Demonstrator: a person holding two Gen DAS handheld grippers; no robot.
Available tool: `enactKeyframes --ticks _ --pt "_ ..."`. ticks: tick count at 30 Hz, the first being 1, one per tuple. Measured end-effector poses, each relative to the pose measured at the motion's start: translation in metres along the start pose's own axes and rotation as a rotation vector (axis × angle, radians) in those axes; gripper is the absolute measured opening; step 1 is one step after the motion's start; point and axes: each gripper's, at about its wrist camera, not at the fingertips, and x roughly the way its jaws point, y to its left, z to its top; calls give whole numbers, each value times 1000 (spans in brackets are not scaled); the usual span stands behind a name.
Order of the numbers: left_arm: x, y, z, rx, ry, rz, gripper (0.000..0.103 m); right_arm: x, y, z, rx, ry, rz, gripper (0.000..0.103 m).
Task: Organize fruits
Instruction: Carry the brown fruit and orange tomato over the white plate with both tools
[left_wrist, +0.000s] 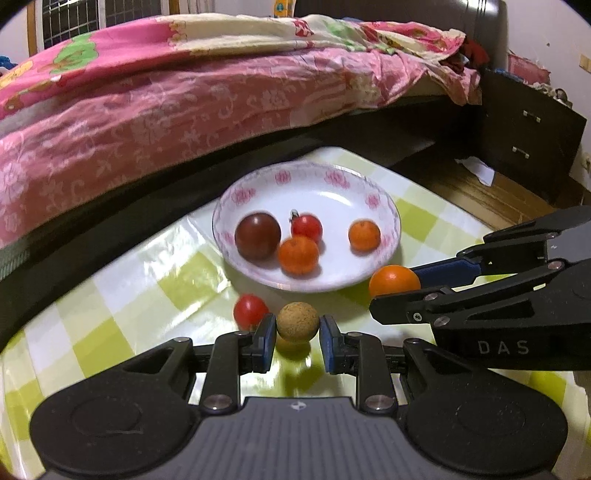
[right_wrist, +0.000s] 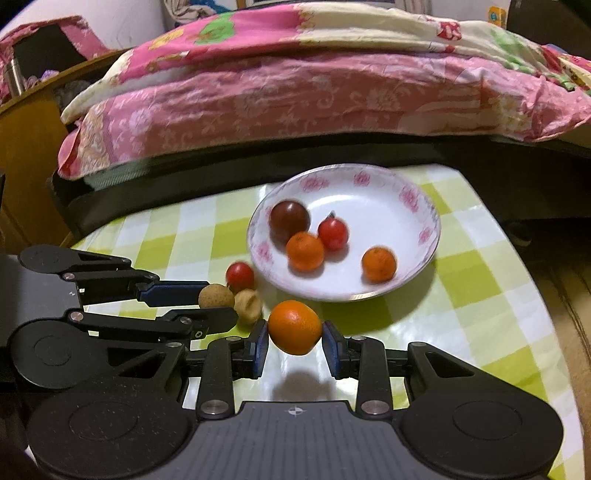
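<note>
- The left gripper is clamping a tan, rough-skinned round fruit between its blue pads, holding it just clear of the checked green-and-white tablecloth
- The right gripper is squeezing a small orange between its pads, just in front of the plate's near rim and lifted off the cloth, a shadow lying beneath it
- A white plate with pink flowers is sitting at the table's far side, carrying a dark reddish-brown fruit, a red tomato and two small oranges, one of them apart at the right
- Another red tomato is lying on the cloth just outside the plate's near-left rim
- A second tan fruit is resting on the cloth beside the held one
- A bed with pink floral bedding is filling the background
</note>
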Motion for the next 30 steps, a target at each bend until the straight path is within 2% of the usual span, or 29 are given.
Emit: enactKeyframes --ticks 11,22,30 --pt "28 0 26 -7 -17 32 33 16 -25 18 47 -34 -33 28" --pt "45 4 30 11 -5 46 33 35 -35 25 46 -15 -28 29" --pt "58 6 34 11 -2 44 33 47 -40 27 38 -14 -55 29"
